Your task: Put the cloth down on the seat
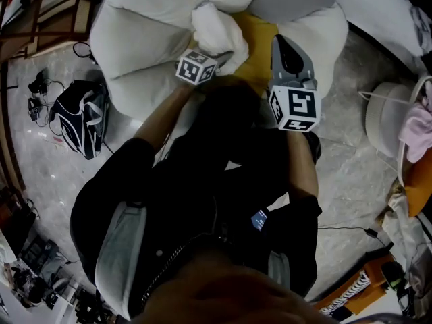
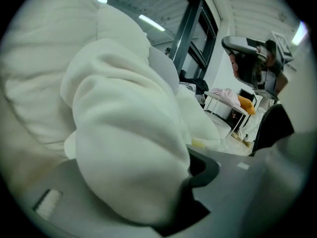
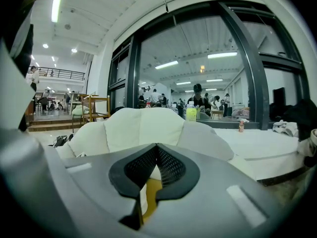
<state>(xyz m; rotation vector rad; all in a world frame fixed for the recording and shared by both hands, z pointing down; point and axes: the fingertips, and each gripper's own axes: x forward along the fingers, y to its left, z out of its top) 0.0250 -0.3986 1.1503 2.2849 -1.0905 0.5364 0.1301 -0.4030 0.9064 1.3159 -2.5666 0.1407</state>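
Between the jaws of my left tongs (image 2: 181, 202) lies the white cloth (image 2: 129, 133), bunched into a thick roll that drapes over one jaw and bulges past the tips. The jaws stand apart and a dark gap shows beside the other pad, so the cloth is released: it rests there unclamped. Below and ahead of these tongs is the yellow seat cushion (image 1: 262, 36), ringed by the white padded chair back (image 1: 135, 39). Whether the roll already touches the cushion I cannot tell. My right tongs (image 1: 287, 46) hover just beside the left pair, clenched tip to tip on nothing.

Recommended procedure, as I judge it:
1. Hold the left jaws wide.
2. Lower the tips until the roll bears on the cushion.
3. Withdraw along the jaws' own line, so the fabric slides off rather than drags.
4. Watch the pads for snagging.
5. Hold the right tongs clear, ready to pin the cloth.
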